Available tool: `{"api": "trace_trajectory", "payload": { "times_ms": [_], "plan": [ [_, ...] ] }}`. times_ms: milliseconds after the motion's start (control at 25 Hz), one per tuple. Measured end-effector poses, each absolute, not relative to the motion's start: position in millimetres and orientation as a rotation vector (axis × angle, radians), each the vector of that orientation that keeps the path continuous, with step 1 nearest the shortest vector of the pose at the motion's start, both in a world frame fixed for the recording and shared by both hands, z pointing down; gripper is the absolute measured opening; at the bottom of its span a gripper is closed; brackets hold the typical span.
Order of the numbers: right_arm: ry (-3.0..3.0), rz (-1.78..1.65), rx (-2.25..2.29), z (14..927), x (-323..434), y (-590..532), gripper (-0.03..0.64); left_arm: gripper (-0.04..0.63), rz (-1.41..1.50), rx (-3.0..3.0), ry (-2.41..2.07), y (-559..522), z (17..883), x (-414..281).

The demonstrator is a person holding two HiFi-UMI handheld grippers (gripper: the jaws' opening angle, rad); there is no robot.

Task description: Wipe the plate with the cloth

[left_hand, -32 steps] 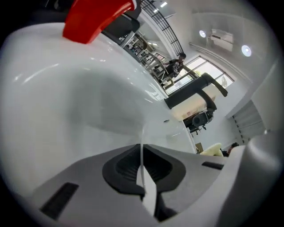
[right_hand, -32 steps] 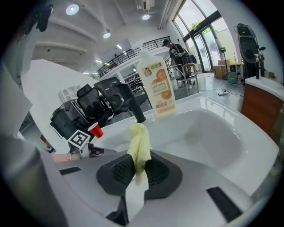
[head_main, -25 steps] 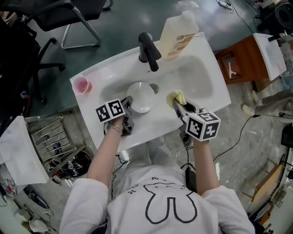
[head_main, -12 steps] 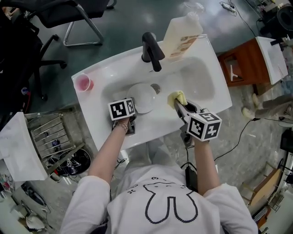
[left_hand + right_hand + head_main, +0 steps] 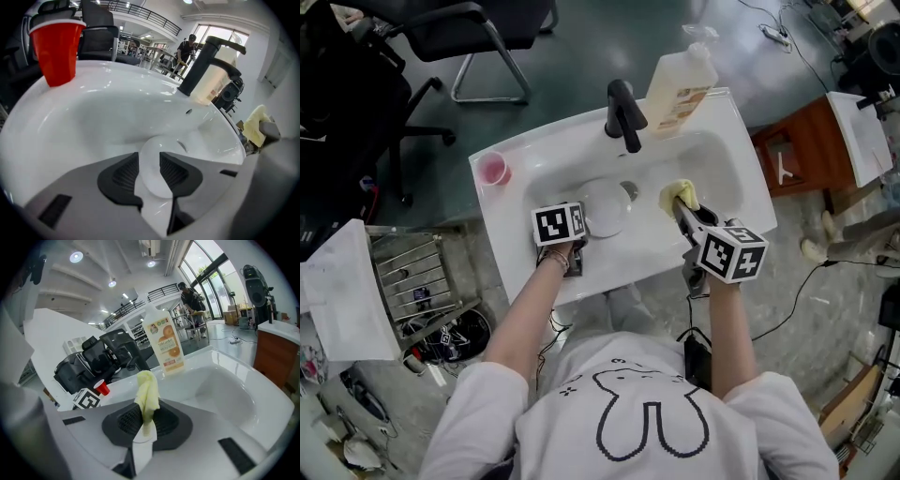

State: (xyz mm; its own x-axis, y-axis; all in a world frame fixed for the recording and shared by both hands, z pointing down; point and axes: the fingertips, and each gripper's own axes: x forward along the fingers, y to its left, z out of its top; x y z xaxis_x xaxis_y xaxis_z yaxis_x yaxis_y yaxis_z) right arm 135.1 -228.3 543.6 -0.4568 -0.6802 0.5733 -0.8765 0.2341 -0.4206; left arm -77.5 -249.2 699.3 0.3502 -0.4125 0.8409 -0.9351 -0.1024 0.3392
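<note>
A white plate [image 5: 606, 207] lies in the white sink [image 5: 724, 178] by the drain. My left gripper [image 5: 582, 228] is at the plate's near rim. In the left gripper view its jaws are opening; the plate [image 5: 154, 164] shows in the gap between the pads [image 5: 123, 176], which do not press on it. My right gripper [image 5: 685, 212] hovers over the basin to the right of the plate, shut on a yellow cloth [image 5: 680, 194]. In the right gripper view the cloth [image 5: 146, 394] sticks up from between the shut jaws of that gripper [image 5: 146, 420].
A black faucet [image 5: 623, 113] stands at the sink's back, with a soap bottle [image 5: 680, 79] to its right. A red cup [image 5: 494, 169] sits on the sink's left rim. A wire rack [image 5: 417, 281] is on the floor at the left, and an office chair [image 5: 478, 28] behind.
My left gripper has rolled so its marker cube faces more upward, and has stayed at the plate's near rim. The right gripper with the cloth has risen slightly.
</note>
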Motion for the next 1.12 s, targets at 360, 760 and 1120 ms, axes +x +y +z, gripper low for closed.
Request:
{"api": "trace_trajectory", "payload": {
  "times_ms": [360, 760, 1120],
  "plan": [
    [-2.328, 0.85, 1.461, 491, 128, -241, 0.049, 0.141, 0.668, 1.906, -1.311, -280, 612, -83],
    [-2.419, 0.551, 1.433, 420, 119, -269, 0.049, 0.141, 0.413, 2.136, -1.435, -305, 502, -110],
    [-2.516, 0.181, 1.513, 353, 114, -275, 0.049, 0.204, 0.23, 2.476, -1.61, -296, 382, -120]
  ]
}}
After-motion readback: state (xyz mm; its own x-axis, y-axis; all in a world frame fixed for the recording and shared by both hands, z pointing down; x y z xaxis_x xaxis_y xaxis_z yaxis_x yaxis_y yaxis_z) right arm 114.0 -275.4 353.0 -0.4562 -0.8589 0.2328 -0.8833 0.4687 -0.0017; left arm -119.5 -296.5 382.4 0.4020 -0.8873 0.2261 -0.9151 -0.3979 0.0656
